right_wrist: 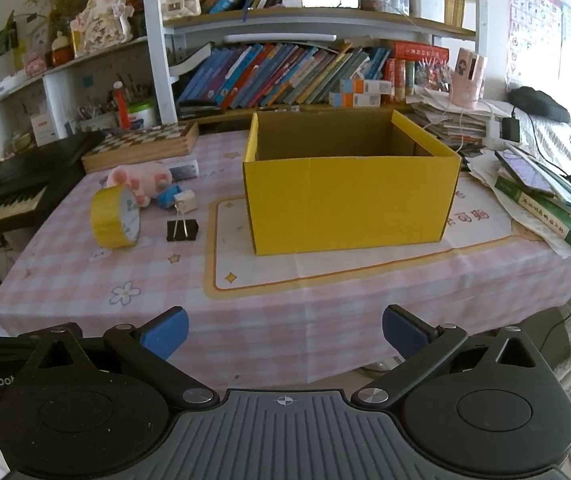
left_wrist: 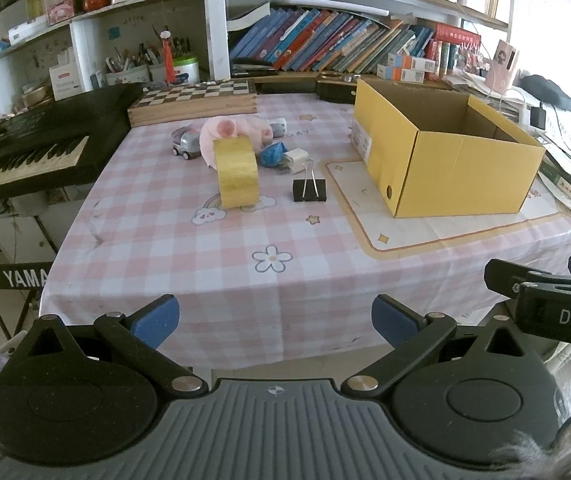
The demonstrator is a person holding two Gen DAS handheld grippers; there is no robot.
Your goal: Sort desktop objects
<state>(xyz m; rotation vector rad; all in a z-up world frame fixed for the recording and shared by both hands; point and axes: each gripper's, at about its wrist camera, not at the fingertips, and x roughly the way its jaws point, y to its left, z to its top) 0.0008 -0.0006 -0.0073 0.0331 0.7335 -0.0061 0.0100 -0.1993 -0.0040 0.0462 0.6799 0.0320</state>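
- Left gripper point(left_wrist: 275, 322): 2 blue, grainy-faced pads on black linkage arms, spread wide, nothing between them; it hangs off the near table edge.
- Right gripper point(right_wrist: 285, 330): same build, 2 blue pads spread wide, nothing held; also short of the table edge.
- Tablecloth point(left_wrist: 213, 280): pink-and-white check, printed flowers and stars, smooth, creased; 1 cream panel with an orange border lies under the box.
- Binder clip point(left_wrist: 309, 189): 1, black metal body, 2 wire handles raised, standing alone on the cloth just in front of the small cluster.
- Tape roll point(left_wrist: 237, 174): 1, glossy yellow, cylindrical, standing on edge left of the clip.
- Cardboard box point(right_wrist: 349, 204): 1, yellow outside, brown inside, rectangular, open top, interior visible part bare; right of the clip.
- Cluster behind the roll: 1 pink plush toy point(left_wrist: 233, 130), fuzzy; 1 grey toy car point(left_wrist: 186, 145); 1 white cube charger point(left_wrist: 296, 159); 1 blue crumpled item point(left_wrist: 271, 154).
- Chessboard box point(left_wrist: 193, 102): 1, wooden, chequered top, at the far edge.
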